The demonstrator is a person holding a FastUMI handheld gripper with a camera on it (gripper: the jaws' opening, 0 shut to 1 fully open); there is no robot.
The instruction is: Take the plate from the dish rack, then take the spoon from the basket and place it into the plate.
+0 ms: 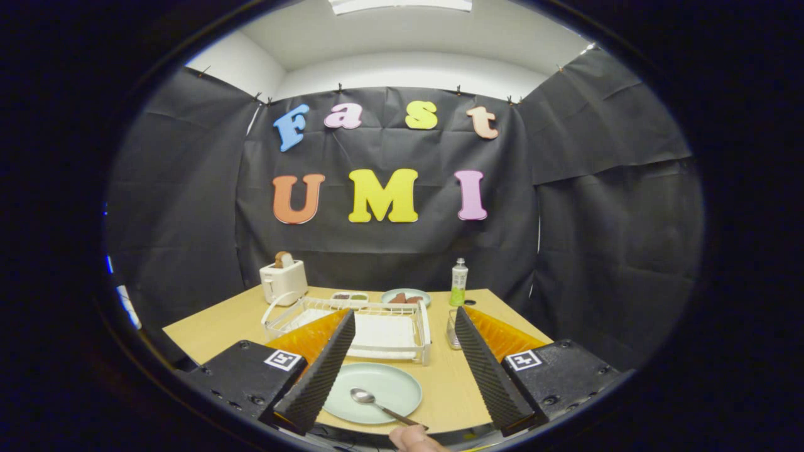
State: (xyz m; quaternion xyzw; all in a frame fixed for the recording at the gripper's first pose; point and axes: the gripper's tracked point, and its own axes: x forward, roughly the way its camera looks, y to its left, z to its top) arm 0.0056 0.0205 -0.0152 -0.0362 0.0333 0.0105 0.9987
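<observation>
A pale green plate (pixel 377 389) lies flat on the wooden table (pixel 452 376), in front of the white wire dish rack (pixel 370 326). A metal spoon (pixel 377 403) rests in the plate, bowl toward the plate's middle and handle running out over the near rim. My gripper (pixel 402 326) is open, held above the table, its two ridged black fingers (pixel 323 370) spread wide with the plate and spoon low between them and nothing held. A small wire basket (pixel 453 329) stands just right of the rack, partly hidden by the right finger.
A white toaster (pixel 284 280) with bread stands at the back left. A second plate with food (pixel 405 297), a small dish (pixel 350 296) and a green bottle (pixel 459 282) line the far edge. A fingertip (pixel 414 439) shows near the spoon handle.
</observation>
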